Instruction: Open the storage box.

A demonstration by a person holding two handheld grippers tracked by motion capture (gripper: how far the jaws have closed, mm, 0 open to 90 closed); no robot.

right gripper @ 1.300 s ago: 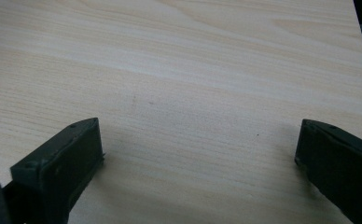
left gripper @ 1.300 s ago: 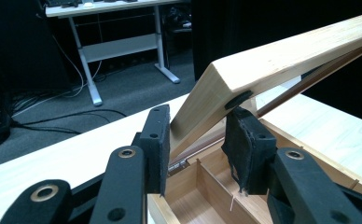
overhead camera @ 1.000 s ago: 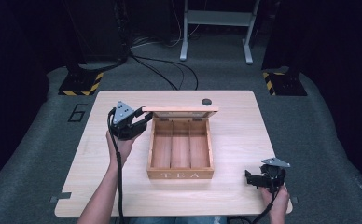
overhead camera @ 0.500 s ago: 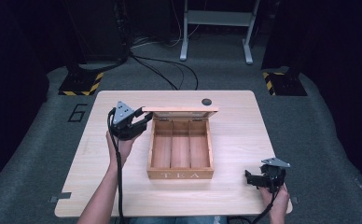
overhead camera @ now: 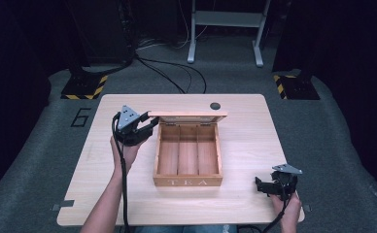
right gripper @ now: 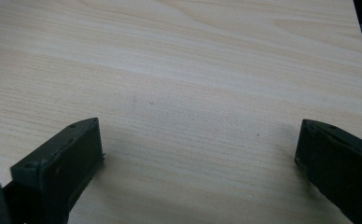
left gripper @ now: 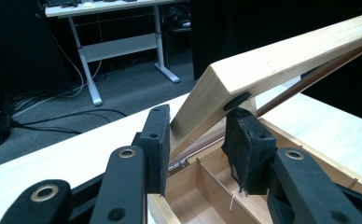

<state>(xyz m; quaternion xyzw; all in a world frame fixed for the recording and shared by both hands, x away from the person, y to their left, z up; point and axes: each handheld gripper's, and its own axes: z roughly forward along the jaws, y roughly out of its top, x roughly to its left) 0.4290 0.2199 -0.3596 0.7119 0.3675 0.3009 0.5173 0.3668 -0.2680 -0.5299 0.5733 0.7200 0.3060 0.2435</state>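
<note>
The tea box sat mid-worktop, its "TEA" front facing the person, three compartments bare, and its lid swung up on rear hinges to stand well raised over the back edge. The left hand-held gripper was clamped on the lid's left end: in the left gripper view the lid ran up and away to the right, with one pad against its outer face and the other pad under its inner face, near a small dark bumper on that edge.

The lid looked like stiff, light wood, not fragile but smooth-finished, so it could probably slip if pinched only at the corner; a hold across its thickness near the free edge, as here, seemed the sound spot. The hinges would likely let it move only in an arc, and it might drop shut if let go partway.

The right hand-held gripper rested low near the worktop's front right corner, well apart from the box, with its jaws spread wide over bare wood and holding nothing.
</note>
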